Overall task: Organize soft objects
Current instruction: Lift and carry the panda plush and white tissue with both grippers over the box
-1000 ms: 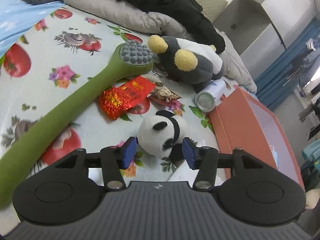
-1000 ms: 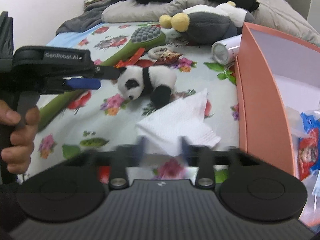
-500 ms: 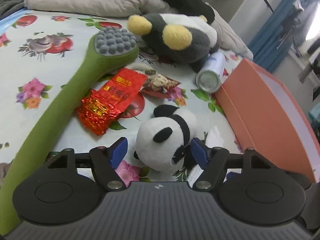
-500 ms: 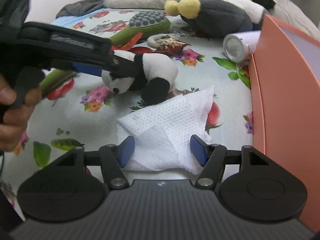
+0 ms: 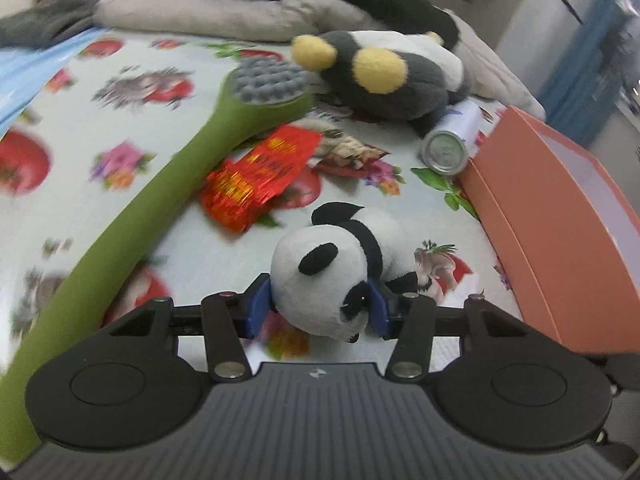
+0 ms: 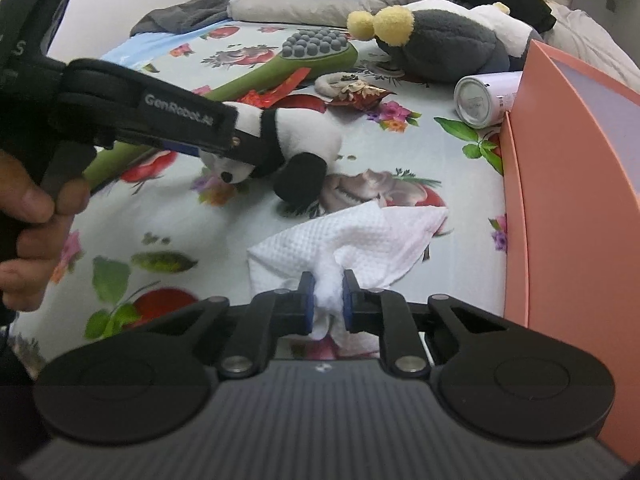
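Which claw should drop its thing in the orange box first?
Probably the right claw: its jaws are closing on the tissue, right beside the orange box. The left claw closes around the panda, farther away.

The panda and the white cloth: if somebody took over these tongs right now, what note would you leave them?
Left tongs: closing on the panda toy's head, pads against both sides; it lies on the flowered sheet.
Right tongs: closing on a bunched fold of the white cloth, beside the orange box.
Done: both grips nearly set; nothing lifted or put away.
Left: the panda, the cloth and the grey plush toy at the back. Where they go is not shown; the box is likely.
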Available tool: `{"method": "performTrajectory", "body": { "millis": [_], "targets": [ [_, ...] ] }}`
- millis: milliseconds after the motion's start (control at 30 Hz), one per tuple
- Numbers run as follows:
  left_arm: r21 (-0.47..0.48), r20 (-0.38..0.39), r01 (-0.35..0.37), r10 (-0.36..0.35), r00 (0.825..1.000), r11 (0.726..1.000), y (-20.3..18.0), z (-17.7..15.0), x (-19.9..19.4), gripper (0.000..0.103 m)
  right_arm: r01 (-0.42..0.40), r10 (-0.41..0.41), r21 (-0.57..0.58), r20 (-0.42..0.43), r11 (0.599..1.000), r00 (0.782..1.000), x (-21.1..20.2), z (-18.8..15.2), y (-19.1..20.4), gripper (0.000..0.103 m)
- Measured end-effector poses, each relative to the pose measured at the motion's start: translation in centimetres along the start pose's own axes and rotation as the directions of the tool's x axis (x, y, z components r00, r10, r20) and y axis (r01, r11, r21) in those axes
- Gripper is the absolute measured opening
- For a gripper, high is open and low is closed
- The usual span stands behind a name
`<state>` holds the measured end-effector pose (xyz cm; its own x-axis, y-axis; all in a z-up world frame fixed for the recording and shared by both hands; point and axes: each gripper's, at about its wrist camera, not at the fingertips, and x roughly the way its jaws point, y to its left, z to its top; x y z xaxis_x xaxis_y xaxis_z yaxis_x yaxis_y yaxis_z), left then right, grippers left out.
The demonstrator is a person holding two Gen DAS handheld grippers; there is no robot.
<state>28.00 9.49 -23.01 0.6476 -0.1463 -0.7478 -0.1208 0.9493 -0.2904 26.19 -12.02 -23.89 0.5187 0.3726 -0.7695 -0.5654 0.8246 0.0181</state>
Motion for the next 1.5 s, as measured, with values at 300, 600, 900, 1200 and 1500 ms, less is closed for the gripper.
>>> {"method": "performTrajectory", "body": {
  "millis": [300,600,900,1200,1500],
  "targets": [
    [-0.115,0.012,-0.068,0.069,0.998,0.991,0.0,-3.0,-4.4,0.056,-0.006,0.005,0.036,0.027,0.999,1.000,-2.7,-2.0,-0.6,0.017],
    [-0.124,0.034,-0.072,0.077,0.996,0.990,-1.7,-3.9,-7.1,0.056,-0.023,0.019,0.046,0.081,0.999,0.997,-5.3,-2.3,-0.5,0.017],
    [-0.099,0.097,-0.028,0.038,0.995,0.995,-3.2,-4.0,-12.5,0.056,0.012,-0.013,0.007,0.160,1.000,0.987,-9.7,-1.2,1.4,0.017],
    [-0.099,0.176,0.002,0.015,0.984,0.995,-4.1,-4.5,-18.9,0.056,0.002,-0.012,0.047,0.215,0.999,0.977,-14.5,-0.5,2.6,0.017],
    [-0.077,0.245,0.035,-0.015,0.969,0.996,-5.7,-5.2,-24.0,0.056,0.016,-0.037,0.079,0.273,0.997,0.961,-18.9,0.0,3.1,0.017]
  ]
}}
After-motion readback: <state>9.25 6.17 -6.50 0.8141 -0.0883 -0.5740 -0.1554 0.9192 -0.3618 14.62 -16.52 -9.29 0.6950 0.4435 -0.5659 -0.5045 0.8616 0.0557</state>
